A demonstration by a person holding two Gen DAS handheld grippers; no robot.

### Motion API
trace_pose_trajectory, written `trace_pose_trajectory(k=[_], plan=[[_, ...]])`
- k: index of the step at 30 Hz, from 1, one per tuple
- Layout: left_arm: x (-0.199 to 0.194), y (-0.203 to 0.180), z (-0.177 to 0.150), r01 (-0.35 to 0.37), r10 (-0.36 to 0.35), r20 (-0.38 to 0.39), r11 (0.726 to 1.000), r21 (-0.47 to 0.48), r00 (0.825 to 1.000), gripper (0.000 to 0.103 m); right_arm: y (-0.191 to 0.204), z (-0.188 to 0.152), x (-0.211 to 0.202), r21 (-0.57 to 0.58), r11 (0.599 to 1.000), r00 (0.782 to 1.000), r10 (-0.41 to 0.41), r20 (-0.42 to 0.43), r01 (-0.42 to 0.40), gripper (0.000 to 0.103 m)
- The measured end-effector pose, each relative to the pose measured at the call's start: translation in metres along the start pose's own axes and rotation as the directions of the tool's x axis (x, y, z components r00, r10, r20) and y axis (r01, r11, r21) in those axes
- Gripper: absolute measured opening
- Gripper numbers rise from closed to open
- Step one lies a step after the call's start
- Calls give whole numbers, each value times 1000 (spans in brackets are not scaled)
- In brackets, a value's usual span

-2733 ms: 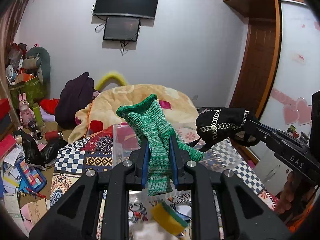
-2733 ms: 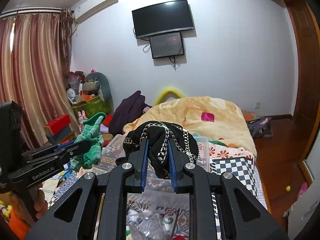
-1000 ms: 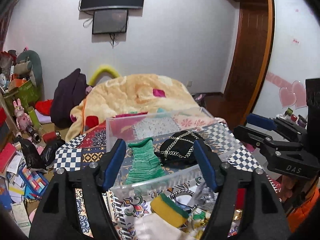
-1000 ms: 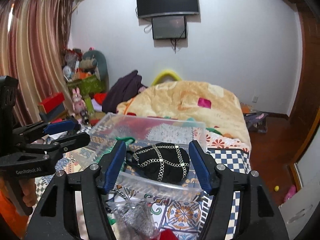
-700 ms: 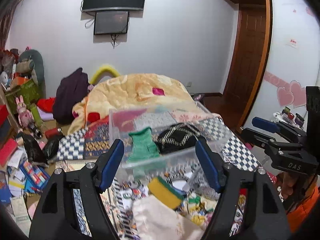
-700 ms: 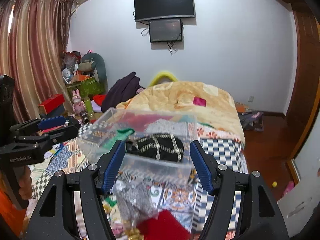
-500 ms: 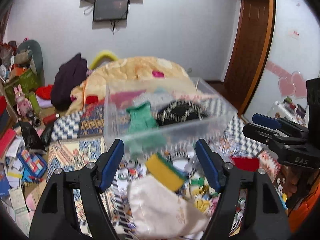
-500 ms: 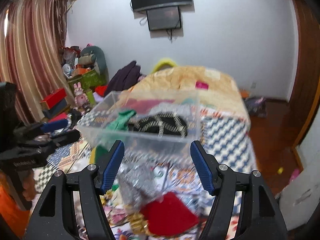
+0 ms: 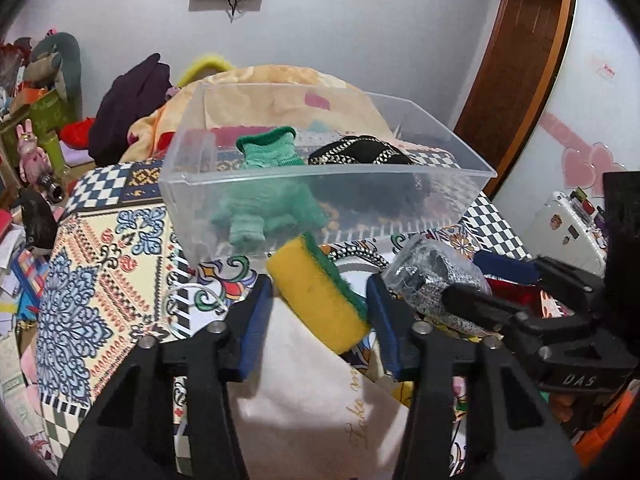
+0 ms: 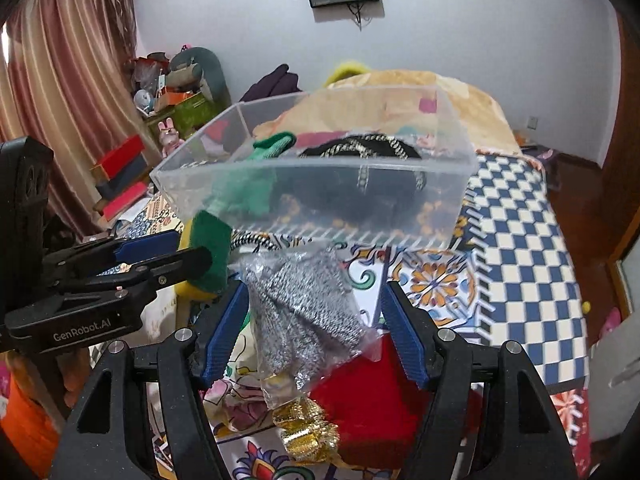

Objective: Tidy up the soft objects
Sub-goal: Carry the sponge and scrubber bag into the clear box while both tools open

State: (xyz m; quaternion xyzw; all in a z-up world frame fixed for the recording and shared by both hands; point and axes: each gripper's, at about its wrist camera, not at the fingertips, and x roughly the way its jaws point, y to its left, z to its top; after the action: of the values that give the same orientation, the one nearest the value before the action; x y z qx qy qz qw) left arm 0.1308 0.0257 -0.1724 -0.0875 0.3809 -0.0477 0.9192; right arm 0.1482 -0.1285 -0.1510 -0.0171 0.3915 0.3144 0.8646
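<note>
The left gripper [image 9: 320,304] is spread wide, its blue pads flanking a yellow-and-green sponge [image 9: 318,300] without visibly pressing it; the sponge lies tilted on a cream cloth bag [image 9: 316,396]. Just to its right, the right gripper [image 10: 316,320] also stands wide, its blue fingers [image 10: 402,336] on either side of a clear packet of silver mesh scourers [image 10: 304,312], with open gaps between pads and packet on both sides. A red cloth [image 10: 372,404] and a gold scrunched item [image 10: 308,432] lie below the packet, between the right gripper's arms.

Just beyond both grippers sits a clear plastic bin [image 9: 328,184] on the patterned bedspread [image 9: 100,264], its near wall close to the sponge and the packet. Inside, a green knitted glove [image 9: 272,184] lies toward the left and a black chain-trimmed pouch [image 9: 360,154] toward the right, side by side; whether they touch cannot be told. The bin's rim is open on top. To its right, a blue-and-white checked stretch of bedspread [image 10: 528,240] runs to the bed's edge; to the left, patterned cloth extends bare toward the cluttered floor [image 9: 16,248].
</note>
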Motion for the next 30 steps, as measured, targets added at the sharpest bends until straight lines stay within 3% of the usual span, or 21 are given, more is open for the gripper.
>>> trace_pose_trajectory(k=[2, 8, 12, 22, 30], plan=[[0, -3, -2, -6, 6, 7, 1000, 7, 1000, 41, 1, -3, 4, 0, 1000, 1000, 8, -14, -8, 63], [-6, -2, -2, 7, -7, 19, 1000, -1, 1000, 35, 3, -6, 3, -15, 1000, 1000, 5, -12, -5, 39], [-16, -2, 1, 13, -13, 45, 1000, 0, 999, 33, 3, -3, -5, -25, 1000, 1000, -12, 11, 12, 30], [-51, -7, 14, 22, -22, 141, 1000, 6, 990, 32, 14, 9, -35, -77, 996, 995, -35, 96, 42, 27], [-74, -8, 32, 7, -10, 222, 1000, 15, 975, 32, 23, 31, -64, -118, 990, 976, -53, 209, 79, 27]])
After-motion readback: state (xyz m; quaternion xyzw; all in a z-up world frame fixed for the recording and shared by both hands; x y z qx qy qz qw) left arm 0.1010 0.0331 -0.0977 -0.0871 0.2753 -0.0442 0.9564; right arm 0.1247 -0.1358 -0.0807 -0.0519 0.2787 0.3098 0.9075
